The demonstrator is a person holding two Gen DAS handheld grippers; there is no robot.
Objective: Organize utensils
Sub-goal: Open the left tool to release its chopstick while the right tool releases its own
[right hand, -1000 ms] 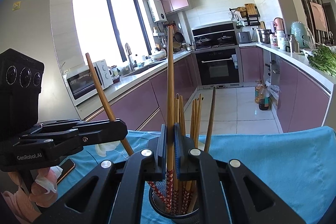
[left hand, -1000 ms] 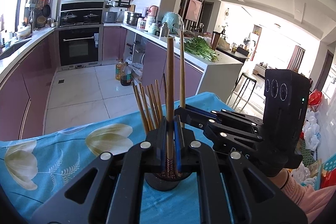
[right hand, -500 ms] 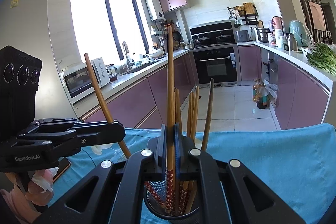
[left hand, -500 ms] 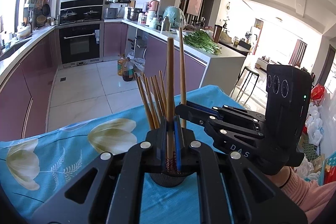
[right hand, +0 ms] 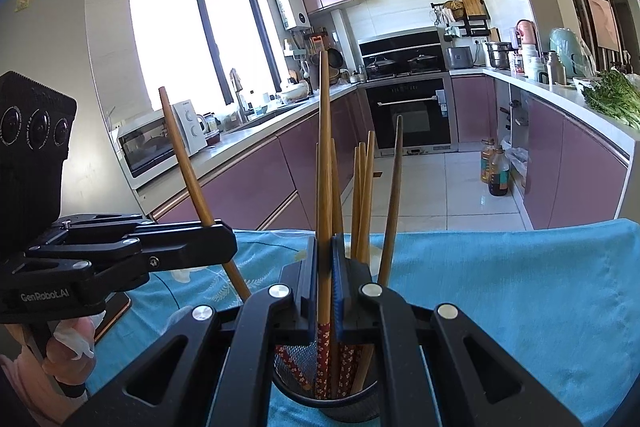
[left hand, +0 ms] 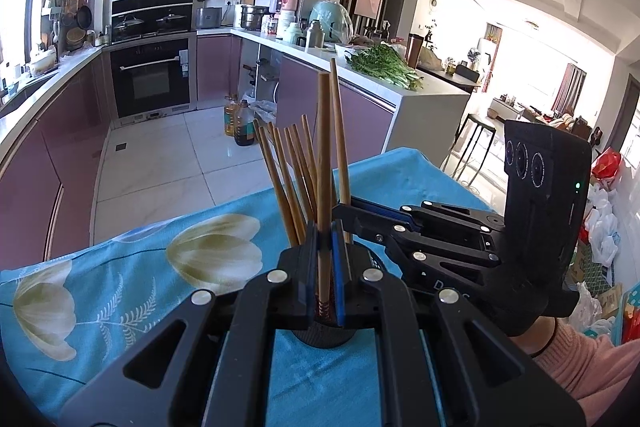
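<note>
A black mesh holder (right hand: 352, 401) stands on the blue cloth and holds several wooden chopsticks (right hand: 362, 195). My left gripper (left hand: 325, 269) is shut on one chopstick (left hand: 323, 167), upright over the holder (left hand: 324, 337). It shows at the left in the right wrist view (right hand: 224, 241), where its chopstick (right hand: 188, 171) leans left. My right gripper (right hand: 325, 281) is shut on another chopstick (right hand: 325, 155), its patterned end down inside the holder. It shows in the left wrist view (left hand: 344, 213) just behind the holder.
A blue floral tablecloth (left hand: 132, 267) covers the table, whose far edge drops to the tiled kitchen floor. A phone (right hand: 114, 311) lies on the cloth at the left. Purple cabinets, an oven and a counter with greens (left hand: 384, 65) stand beyond.
Both grippers have sunk lower, so both held chopsticks sit deeper in the holder. The grips have not changed.
</note>
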